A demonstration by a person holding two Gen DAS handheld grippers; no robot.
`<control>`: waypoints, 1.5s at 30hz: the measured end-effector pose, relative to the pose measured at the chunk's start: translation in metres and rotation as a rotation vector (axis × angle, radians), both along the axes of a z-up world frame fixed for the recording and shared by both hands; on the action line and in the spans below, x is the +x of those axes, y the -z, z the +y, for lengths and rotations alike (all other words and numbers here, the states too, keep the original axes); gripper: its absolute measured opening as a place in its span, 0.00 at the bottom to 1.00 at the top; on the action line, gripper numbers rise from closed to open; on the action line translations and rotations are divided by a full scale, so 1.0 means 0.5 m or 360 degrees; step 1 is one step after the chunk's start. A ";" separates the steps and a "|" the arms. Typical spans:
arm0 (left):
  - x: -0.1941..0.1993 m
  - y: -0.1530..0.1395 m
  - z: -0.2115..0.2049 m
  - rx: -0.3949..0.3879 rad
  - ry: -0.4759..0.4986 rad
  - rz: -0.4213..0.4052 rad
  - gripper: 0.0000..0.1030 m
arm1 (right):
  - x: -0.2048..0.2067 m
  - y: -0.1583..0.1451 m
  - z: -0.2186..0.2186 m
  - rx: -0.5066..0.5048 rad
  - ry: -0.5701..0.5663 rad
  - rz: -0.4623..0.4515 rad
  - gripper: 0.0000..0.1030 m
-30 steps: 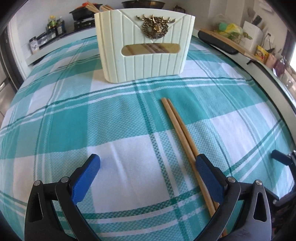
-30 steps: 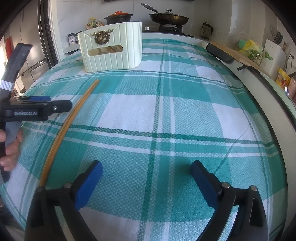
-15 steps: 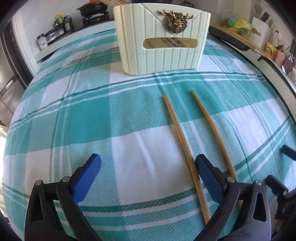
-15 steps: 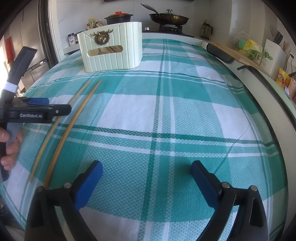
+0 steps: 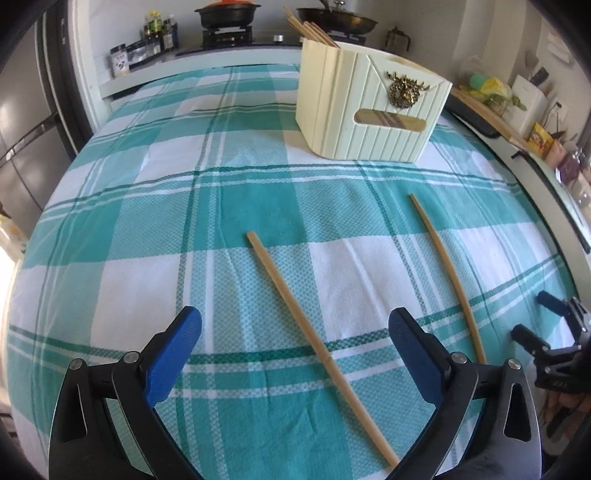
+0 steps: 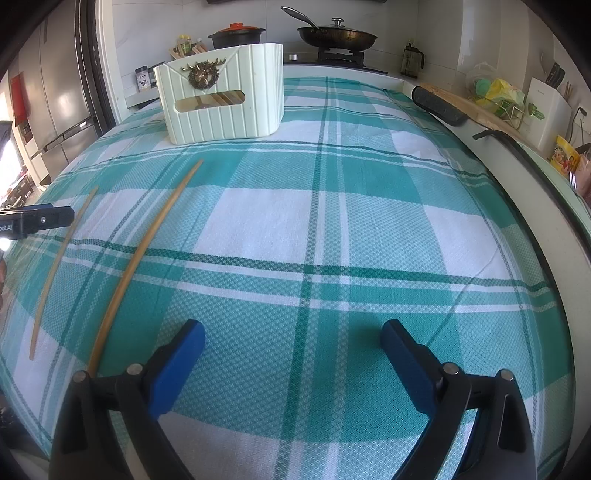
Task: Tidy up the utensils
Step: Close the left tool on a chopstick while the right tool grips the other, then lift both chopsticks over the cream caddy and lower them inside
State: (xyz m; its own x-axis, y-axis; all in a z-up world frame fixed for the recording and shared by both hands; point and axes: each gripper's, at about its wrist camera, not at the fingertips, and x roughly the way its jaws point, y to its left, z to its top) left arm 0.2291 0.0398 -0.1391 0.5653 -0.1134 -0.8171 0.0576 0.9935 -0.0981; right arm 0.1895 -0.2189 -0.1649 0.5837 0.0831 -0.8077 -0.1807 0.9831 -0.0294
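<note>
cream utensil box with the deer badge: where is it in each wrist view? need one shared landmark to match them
Left wrist view: the cream utensil box stands upper right of centre on the checked cloth, beyond the two loose chopsticks.
Right wrist view: the same box stands upper left, beyond the same chopsticks.
Shared landmark: the frying pan on the stove behind the box shows in both.

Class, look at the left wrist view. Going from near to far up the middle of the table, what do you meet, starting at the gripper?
Left gripper → nearer chopstick → farther chopstick → cream utensil holder → stove with pots.
</note>
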 end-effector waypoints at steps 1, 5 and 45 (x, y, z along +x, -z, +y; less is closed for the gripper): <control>-0.009 -0.002 0.008 -0.0021 -0.0019 -0.0006 0.98 | 0.000 0.000 -0.001 -0.0001 0.0001 0.0000 0.96; -0.031 0.005 0.040 -0.0110 -0.0084 0.0023 0.98 | 0.000 0.000 0.000 0.0001 -0.0002 0.0001 0.96; 0.141 0.036 0.015 -0.0109 -0.0071 0.0202 0.20 | 0.284 -0.010 0.259 0.0160 -0.0314 0.0391 0.08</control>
State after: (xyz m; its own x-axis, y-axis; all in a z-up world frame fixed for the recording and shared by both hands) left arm 0.2998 0.0472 -0.1569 0.4636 -0.1485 -0.8735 -0.0037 0.9855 -0.1695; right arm 0.3317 -0.0895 -0.1601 0.3374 0.2616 -0.9043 -0.3573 0.9243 0.1341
